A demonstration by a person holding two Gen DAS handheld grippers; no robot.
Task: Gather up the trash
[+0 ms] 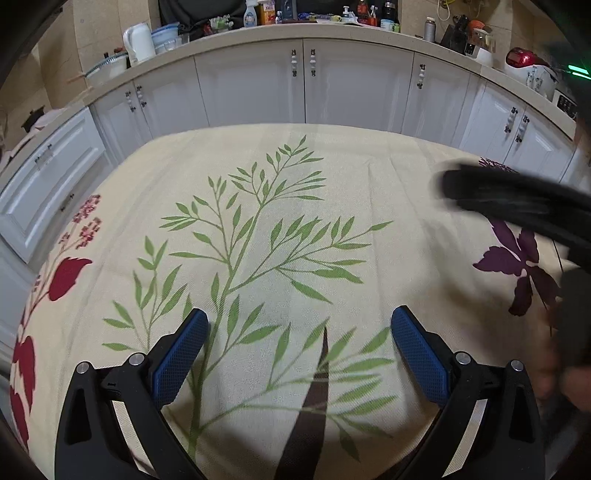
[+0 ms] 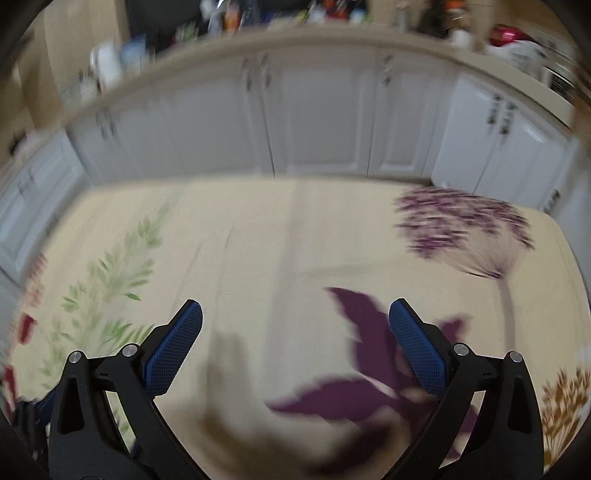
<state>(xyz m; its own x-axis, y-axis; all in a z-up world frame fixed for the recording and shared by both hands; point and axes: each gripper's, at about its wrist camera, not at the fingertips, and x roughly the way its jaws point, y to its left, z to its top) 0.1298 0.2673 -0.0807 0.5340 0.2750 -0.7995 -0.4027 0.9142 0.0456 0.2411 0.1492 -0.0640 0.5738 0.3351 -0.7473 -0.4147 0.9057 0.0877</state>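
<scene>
White cabinets (image 1: 255, 88), cluttered counter (image 1: 332, 31), floral tablecloth (image 1: 369, 206)

A home kitchen: white cabinets (image 1: 251, 88), cluttered countertop (image 1: 332, 31), kettle (image 1: 139, 41), floral tablecloth (image 1: 369, 206).

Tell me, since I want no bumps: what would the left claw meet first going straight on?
Probably the tablecloth: the left claw, open and empty, points over bare cloth. Beyond stand white cabinets. Depth is unclear.

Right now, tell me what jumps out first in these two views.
The tablecloth fills both views, with a big green leafy branch at its middle and purple flowers to the right. Both the left gripper and right gripper hang open and empty above it. Behind runs a cluttered counter over white cabinets.
</scene>
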